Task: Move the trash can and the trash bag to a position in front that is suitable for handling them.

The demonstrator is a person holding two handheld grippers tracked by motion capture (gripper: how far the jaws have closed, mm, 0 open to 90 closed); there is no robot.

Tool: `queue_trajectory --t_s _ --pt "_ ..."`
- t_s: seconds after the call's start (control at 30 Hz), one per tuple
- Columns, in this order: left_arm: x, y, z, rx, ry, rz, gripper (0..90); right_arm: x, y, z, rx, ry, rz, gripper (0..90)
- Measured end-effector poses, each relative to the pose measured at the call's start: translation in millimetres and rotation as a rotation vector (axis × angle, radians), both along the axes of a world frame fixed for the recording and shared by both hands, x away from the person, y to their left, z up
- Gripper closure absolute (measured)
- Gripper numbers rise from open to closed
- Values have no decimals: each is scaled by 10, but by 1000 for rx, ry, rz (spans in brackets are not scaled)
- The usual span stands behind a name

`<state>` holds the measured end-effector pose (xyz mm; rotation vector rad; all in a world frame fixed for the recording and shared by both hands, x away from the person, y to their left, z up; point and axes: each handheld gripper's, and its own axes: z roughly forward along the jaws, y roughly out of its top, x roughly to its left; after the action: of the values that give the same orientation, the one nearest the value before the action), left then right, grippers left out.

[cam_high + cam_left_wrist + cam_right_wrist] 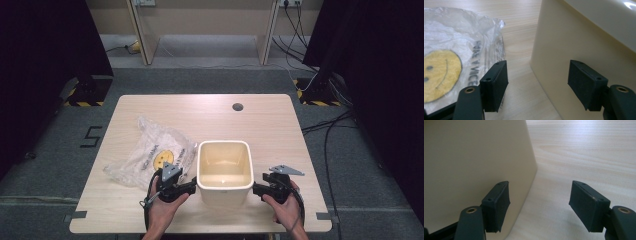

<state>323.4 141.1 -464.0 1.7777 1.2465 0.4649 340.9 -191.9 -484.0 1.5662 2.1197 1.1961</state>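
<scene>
High view: cream plastic bin with a square open top (pixel 224 170) stands upright at lower centre of frame on the light wooden table (pixel 210 112), mouth facing up. Its rim is near square, so no clear long axis across the table; walls taper toward the base.

Left gripper (pixel 192 186) sits at the bin's lower-left corner, right gripper (pixel 256 189) at the lower-right corner, both pointing inward at the bin walls.

Left gripper view: jaws spread, nothing pinched. Bin wall (pixel 574 50) runs behind the right-hand pad, bare table in the gap; contact there is hard to judge. Bin rim cut off at upper right of frame.

Right gripper view: jaws spread, nothing pinched. Bin wall (pixel 474 157) lies behind the left-hand pad, its corner edge sits in the gap; touching or just off, can't tell. Bin top and base are cut off.

Crumpled clear plastic bag with a yellow smiley print (pixel 150 155) lies left of the bin, just beside it; print text is too blurred to read. Bag's near edge is partly hidden by the left gripper.
</scene>
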Motion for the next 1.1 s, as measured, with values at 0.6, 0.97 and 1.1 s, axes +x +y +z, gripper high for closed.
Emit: queue_trajectory --t_s 0.6,0.97,1.1 --pt "524 -20 -42 -5 14 83 342 467 54 -12 27 13 -33 337" --pt "577 138 -171 98 84 51 251 530 -38 -21 31 20 -60 229" --pt "519 244 -297 123 121 1 459 500 -80 -49 33 31 -62 227"
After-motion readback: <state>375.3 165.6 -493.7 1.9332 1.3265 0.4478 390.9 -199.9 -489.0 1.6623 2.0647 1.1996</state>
